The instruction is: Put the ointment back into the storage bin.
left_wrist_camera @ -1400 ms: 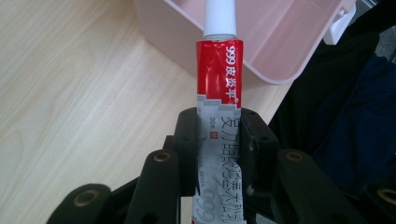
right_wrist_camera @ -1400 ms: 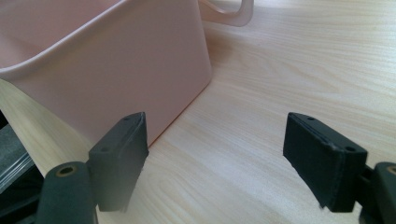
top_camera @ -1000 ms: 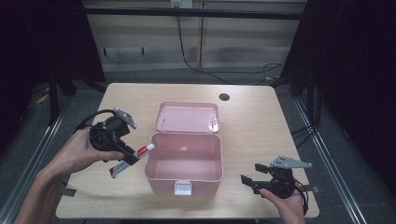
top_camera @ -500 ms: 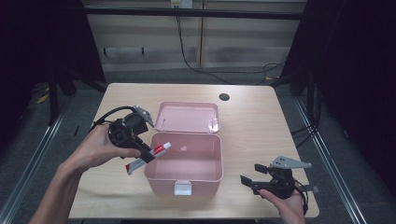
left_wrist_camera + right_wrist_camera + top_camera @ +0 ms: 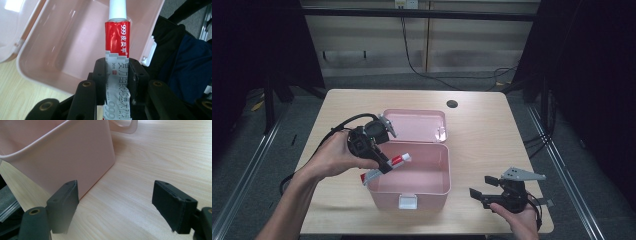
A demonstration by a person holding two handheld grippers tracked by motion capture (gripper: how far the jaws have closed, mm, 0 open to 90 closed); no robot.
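A pink plastic box (image 5: 439, 187) stands open at the table's middle, its lid (image 5: 417, 125) lying flat behind it. My left gripper (image 5: 384, 167) is shut on a red and white tube (image 5: 396, 161) with a white cap, held over the box's left rim. In the left gripper view the tube (image 5: 117, 42) points into the empty box (image 5: 62, 45), with the jaws clamped on its silver lower half. My right gripper (image 5: 484, 192) rests open on the table to the right of the box. Its view shows the box's outer wall (image 5: 62, 152) close by on the left.
The light wooden table (image 5: 492, 140) has a small dark round hole (image 5: 452, 104) near its far edge. A white latch (image 5: 408, 201) sits on the box's front wall. Cables trail from the left gripper across the table's left side.
My left gripper has carried the tube rightward from beside the box to above its left rim. The right gripper has stayed still.
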